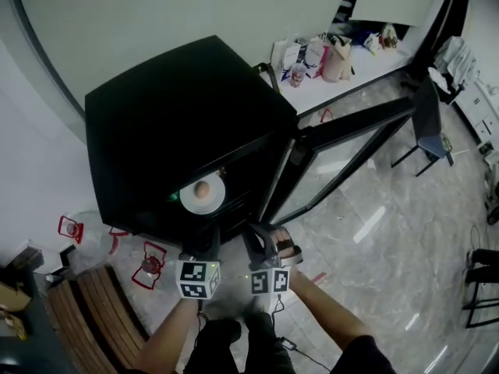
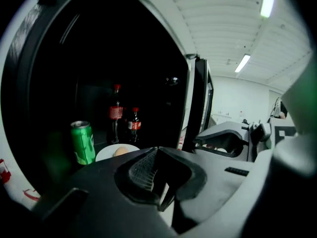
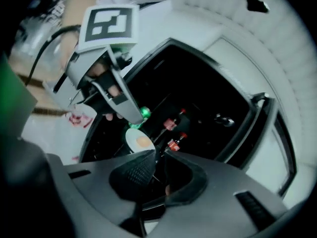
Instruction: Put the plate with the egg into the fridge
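The white plate point(image 1: 187, 201) with a brown egg point(image 1: 202, 189) lies on a shelf inside the open black fridge point(image 1: 179, 123). The left gripper view shows the plate point(image 2: 105, 153) and egg point(image 2: 120, 151) just beyond my left gripper point(image 2: 157, 150), whose jaws meet at the tips with nothing between them. In the right gripper view the plate point(image 3: 132, 139) and egg point(image 3: 143, 143) are ahead of my right gripper point(image 3: 156, 155), its jaws a narrow gap apart and empty. Both grippers point(image 1: 203, 240) point(image 1: 265, 241) hover side by side outside the fridge opening, a little back from the plate.
A green can point(image 2: 82, 143) and two cola bottles point(image 2: 115, 115) point(image 2: 133, 125) stand on the same shelf. The glass fridge door point(image 1: 343, 146) swings open to the right. A wooden bench point(image 1: 101, 302) is at the lower left, a white table with bags point(image 1: 327, 57) behind.
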